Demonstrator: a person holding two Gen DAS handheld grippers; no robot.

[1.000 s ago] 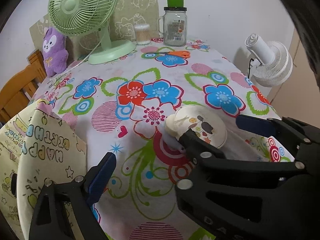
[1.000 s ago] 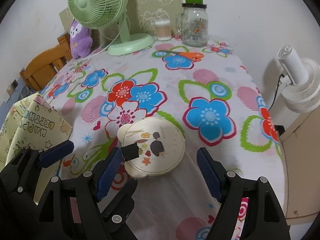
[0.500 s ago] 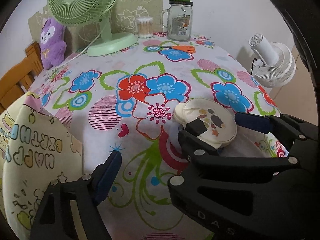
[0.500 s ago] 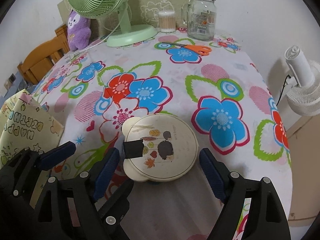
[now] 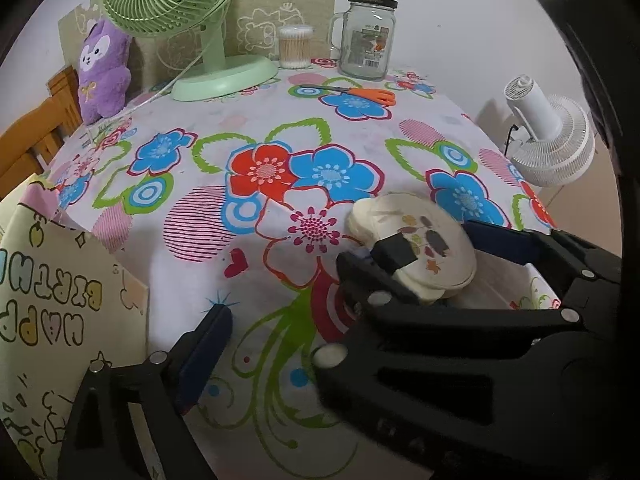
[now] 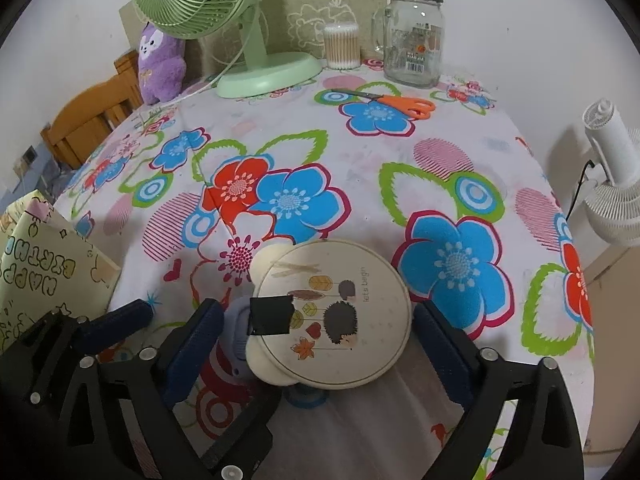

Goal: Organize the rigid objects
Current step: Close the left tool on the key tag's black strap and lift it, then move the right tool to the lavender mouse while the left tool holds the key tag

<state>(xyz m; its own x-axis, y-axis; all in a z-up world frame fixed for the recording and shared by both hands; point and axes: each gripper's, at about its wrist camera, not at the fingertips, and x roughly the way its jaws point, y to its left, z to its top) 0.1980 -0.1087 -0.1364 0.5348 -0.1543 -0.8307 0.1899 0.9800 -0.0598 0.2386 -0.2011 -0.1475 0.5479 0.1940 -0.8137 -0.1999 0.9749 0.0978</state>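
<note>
Near edge of the flowered table point(image 6: 460, 152): the round cream lid point(image 6: 340, 316) with the hedgehog print and 2 ear-like tabs sits at 6 o'clock in my right view, perched on something blue I can only glimpse beneath it at its 6 and 9 o'clock

Right gripper point(image 6: 316, 332): its blue pads flank the lid at 3 and 9 o'clock, spread and opening wider, pressing on nothing I can see

Left gripper point(image 5: 344, 292): also spread and opening, with only tablecloth between its pads. It lies at about 8 o'clock from the lid, and its right finger runs close under the right gripper's left finger

My read of the step: centre the right gripper on the lid's widest line, then squeeze

- Keep the pads level with the rim, not over the printed face
- The tabs at 9 o'clock may foul the left pad, so I would roll slightly to clear them
- Keep the left gripper back; the 2 tools are crowded here

Scissors point(image 6: 400, 102), jar point(image 6: 414, 40) and green fan point(image 6: 240, 20) stand well apart at 12 o'clock, no obstruction
</note>
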